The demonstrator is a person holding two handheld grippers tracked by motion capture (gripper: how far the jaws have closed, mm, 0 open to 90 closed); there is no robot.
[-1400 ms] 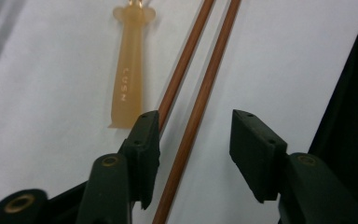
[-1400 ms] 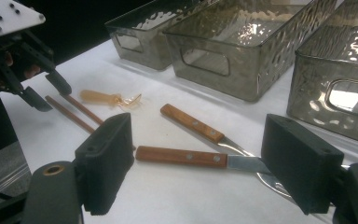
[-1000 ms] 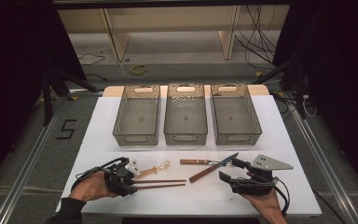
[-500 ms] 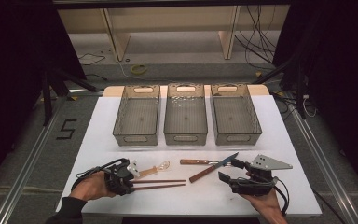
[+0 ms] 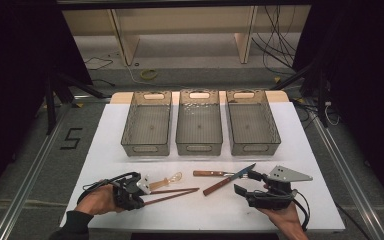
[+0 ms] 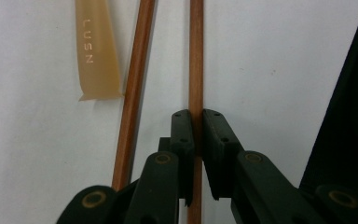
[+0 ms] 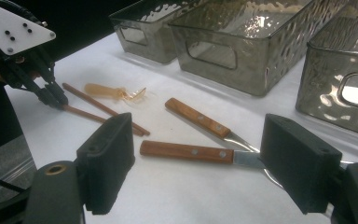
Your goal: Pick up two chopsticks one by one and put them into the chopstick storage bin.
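Two brown chopsticks point(image 5: 172, 194) lie at the table's front left, beside an amber plastic spoon point(image 5: 165, 181). My left gripper point(image 6: 196, 123) has just been closing and is now shut on the nearer chopstick point(image 6: 196, 56), with its pads pressing both sides; the other chopstick point(image 6: 137, 60) lies free beside it. Two wooden-handled knives point(image 5: 207, 173) point(image 5: 217, 186) lie crossed in the middle. My right gripper point(image 7: 200, 135) is open, low over the table, its jaws either side of the nearer knife's handle point(image 7: 186, 151) without touching it.
Three smoky plastic bins point(image 5: 147, 125) point(image 5: 199, 125) point(image 5: 252, 125) stand in a row behind the utensils. The white table mat point(image 5: 105, 150) ends close to both hands at the front. Cables lie on the floor beyond the table.
The left gripper's jaws have drawn together onto the chopstick. Both hands and all the utensils stay where they were.
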